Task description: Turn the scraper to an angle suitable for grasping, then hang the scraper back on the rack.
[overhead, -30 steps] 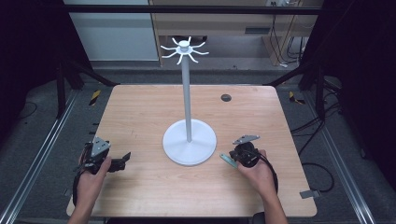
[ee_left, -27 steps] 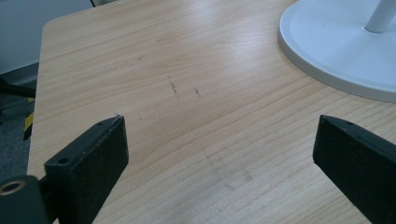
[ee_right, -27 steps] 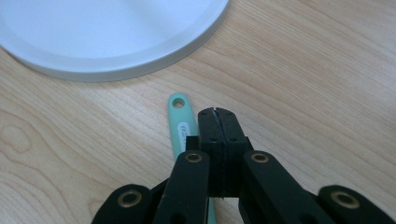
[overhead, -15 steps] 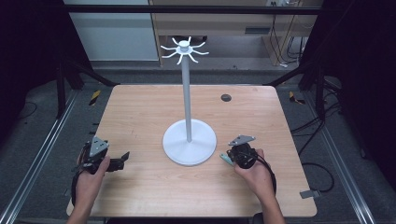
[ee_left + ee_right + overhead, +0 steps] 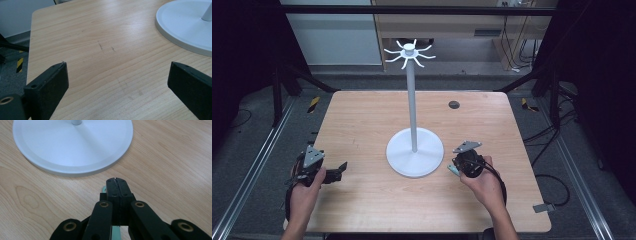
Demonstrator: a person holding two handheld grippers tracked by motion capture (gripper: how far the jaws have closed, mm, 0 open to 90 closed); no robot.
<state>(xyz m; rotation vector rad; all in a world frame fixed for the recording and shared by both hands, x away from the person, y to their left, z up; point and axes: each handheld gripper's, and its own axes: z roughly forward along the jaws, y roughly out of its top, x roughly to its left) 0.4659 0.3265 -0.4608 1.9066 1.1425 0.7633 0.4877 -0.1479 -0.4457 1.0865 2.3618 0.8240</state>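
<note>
High view: a tall white metal stand with a round base (image 5: 415, 158) rises at the centre of the light wooden table (image 5: 362, 120). At its eight o'clock, the left gripper (image 5: 343, 166) rests with jaws spread over bare wood. At its four o'clock, the right gripper (image 5: 454, 169) sits just beside the base, jaws pressed together on a thin teal strip (image 5: 115, 232).

A tall white stand (image 5: 414, 150) blocks mid-table (image 5: 362, 120); bare wood lies open around it.

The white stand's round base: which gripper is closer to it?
Right. The right gripper sits just beside the base, at its edge, jaws shut. The left gripper rests farther off, near the table's left side, jaws open.
</note>
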